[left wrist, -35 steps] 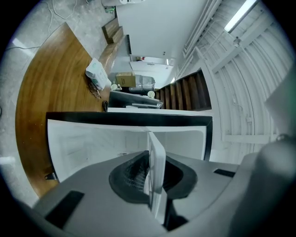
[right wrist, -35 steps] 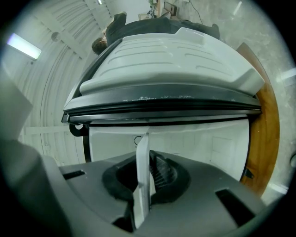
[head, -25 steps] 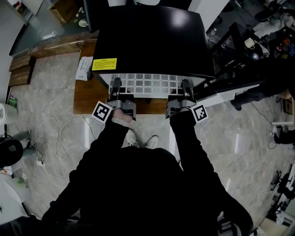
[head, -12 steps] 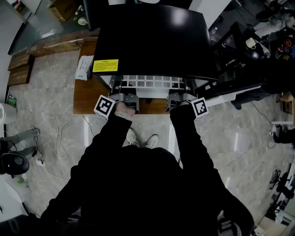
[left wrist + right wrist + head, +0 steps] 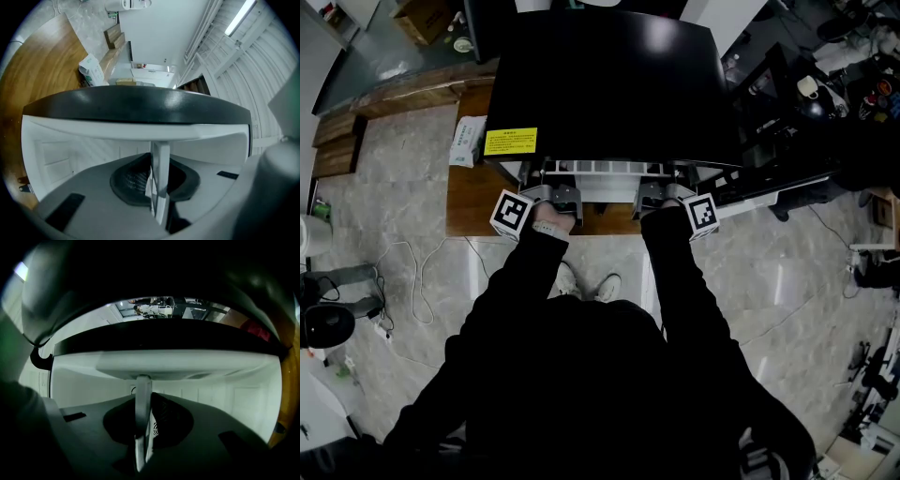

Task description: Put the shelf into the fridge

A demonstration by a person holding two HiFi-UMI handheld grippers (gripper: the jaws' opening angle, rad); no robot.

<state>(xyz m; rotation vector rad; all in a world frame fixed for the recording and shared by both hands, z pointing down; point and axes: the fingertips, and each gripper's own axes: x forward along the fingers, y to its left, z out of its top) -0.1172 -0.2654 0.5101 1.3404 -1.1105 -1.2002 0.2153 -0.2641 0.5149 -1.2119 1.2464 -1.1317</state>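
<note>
Ok, status: the shelf (image 5: 600, 168) is almost fully inside the fridge (image 5: 609, 84). From the head view only a thin strip of its white wire front edge shows, just below the fridge's black top. The rest is hidden inside the cabinet.

Left gripper (image 5: 551, 187): jaws nearly together, clamped on a thin white bar of the shelf. In the left gripper view that bar runs edge-on between the pads, with the fridge's white interior straight ahead and the black top above it.

Right gripper (image 5: 659, 187): same picture. Its jaws are pinched on a thin white bar of the shelf, seen edge-on in the right gripper view, with the white cavity ahead.

Both grippers sit side by side at the fridge opening, left one toward the shelf's left end, right one toward its right end. Their marker cubes point outward. The person's black sleeves run up to them from below.

Surroundings:
- fridge door (image 5: 787, 187) is swung open to the right
- yellow label (image 5: 511, 142) on the fridge top's front-left corner
- fridge stands on a wooden platform (image 5: 473, 197)
- a white packet (image 5: 468, 141) lies on the platform left of the fridge
- a cable (image 5: 417, 281) loops on the marble floor at left
- the person's shoes (image 5: 570, 279) are on the floor just in front of the platform

Can't tell which rail level the shelf sits on.
</note>
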